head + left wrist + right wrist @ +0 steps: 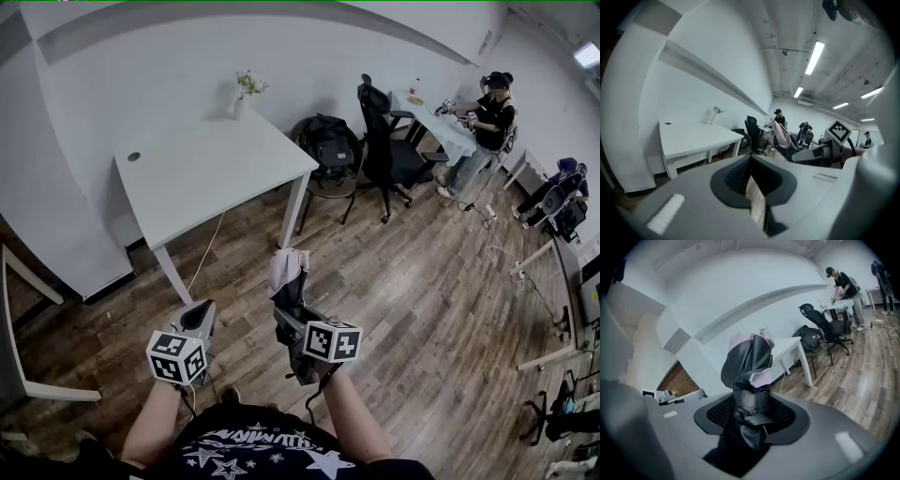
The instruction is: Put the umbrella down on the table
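A folded umbrella [286, 272], black with pink cloth, stands up out of my right gripper [289, 314], which is shut on its lower part. In the right gripper view the umbrella [747, 362] fills the space between the jaws of the right gripper [751, 401]. It hangs over the wooden floor, short of the white table [202, 173]. My left gripper [199, 319] is beside it to the left, shut with nothing in it. In the left gripper view its jaws [751, 161] meet at the tips, and the umbrella [780, 136] shows at the right, the table [689, 136] at the left.
A small vase with flowers [242, 98] stands on the table's far corner. Beyond the table are a backpack on a chair [328, 145] and a black office chair [384, 141]. A person [487, 122] works at another table. A white frame [28, 375] stands at the left.
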### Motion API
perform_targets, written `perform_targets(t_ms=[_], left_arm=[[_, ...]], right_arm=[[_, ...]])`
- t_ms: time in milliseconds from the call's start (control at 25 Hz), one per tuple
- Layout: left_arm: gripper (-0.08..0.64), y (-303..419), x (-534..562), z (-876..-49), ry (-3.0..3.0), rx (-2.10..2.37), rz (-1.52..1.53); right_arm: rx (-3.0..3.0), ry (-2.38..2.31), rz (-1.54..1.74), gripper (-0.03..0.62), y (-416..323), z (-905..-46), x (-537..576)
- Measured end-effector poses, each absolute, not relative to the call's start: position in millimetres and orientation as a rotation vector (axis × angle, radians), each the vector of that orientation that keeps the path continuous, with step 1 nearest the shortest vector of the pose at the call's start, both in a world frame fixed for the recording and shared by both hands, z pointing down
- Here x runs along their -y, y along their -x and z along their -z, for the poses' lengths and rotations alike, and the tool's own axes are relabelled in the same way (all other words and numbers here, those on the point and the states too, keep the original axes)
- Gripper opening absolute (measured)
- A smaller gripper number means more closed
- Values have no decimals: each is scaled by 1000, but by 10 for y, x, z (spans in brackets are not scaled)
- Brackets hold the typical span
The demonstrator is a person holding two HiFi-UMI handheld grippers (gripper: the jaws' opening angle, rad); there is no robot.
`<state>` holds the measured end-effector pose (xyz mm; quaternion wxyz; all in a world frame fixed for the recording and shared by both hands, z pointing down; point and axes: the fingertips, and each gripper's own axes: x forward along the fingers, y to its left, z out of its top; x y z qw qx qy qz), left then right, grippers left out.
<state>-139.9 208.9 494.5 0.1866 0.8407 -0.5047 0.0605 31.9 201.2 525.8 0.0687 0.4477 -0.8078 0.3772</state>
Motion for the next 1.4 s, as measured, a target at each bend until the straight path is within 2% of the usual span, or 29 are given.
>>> perform_targets(t_ms=[1120,1400], left_arm=[[3,1016,-2586,-5229,-2303,1474,-240],[3,1006,-2207,-5276,-2298,1482,-214]], right_arm=[[2401,-1301,-1174,242,-1024,-5549,-2501],[2376,-1297,-1193,242,-1051,-5660,-2219]])
